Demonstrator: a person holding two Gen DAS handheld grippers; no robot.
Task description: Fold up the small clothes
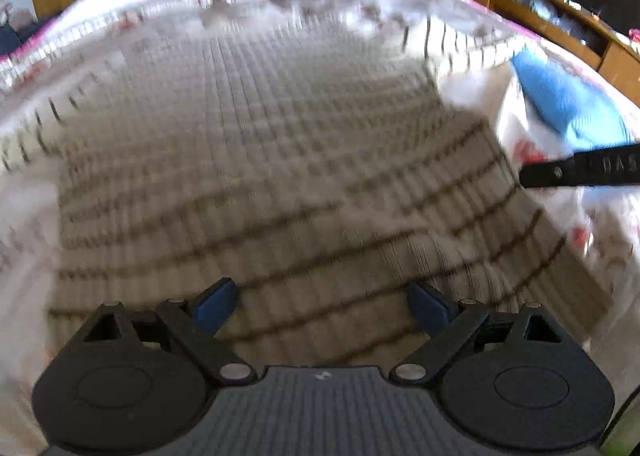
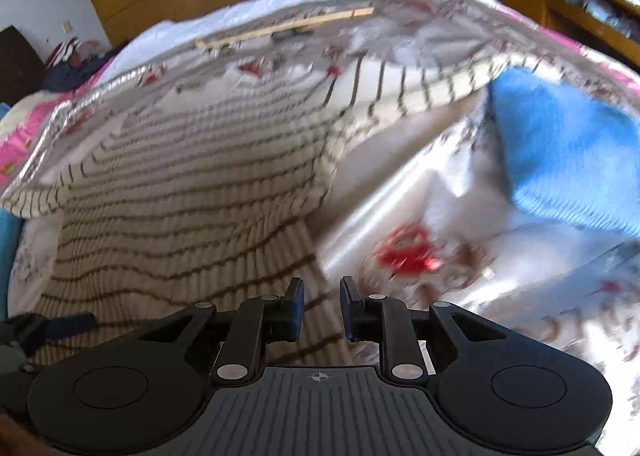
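Beige striped knit garment [image 1: 260, 176] lies spread flat on floral bedspread [image 2: 460, 196]. Blue cloth [image 2: 560, 152] beside garment's right sleeve. Wooden stick [image 2: 284, 28] beyond garment's far edge. Left tongs [image 1: 322, 304] spread wide above garment, empty. Right tongs [image 2: 322, 308] slightly parted over garment's right edge, pinching nothing.

Beige dark-striped top [image 2: 192, 192] — blue cloth [image 2: 568, 160]

Floral bedspread [image 2: 420, 192], striped garment [image 2: 192, 192], blue cloth [image 2: 568, 160], wooden stick [image 2: 288, 26]
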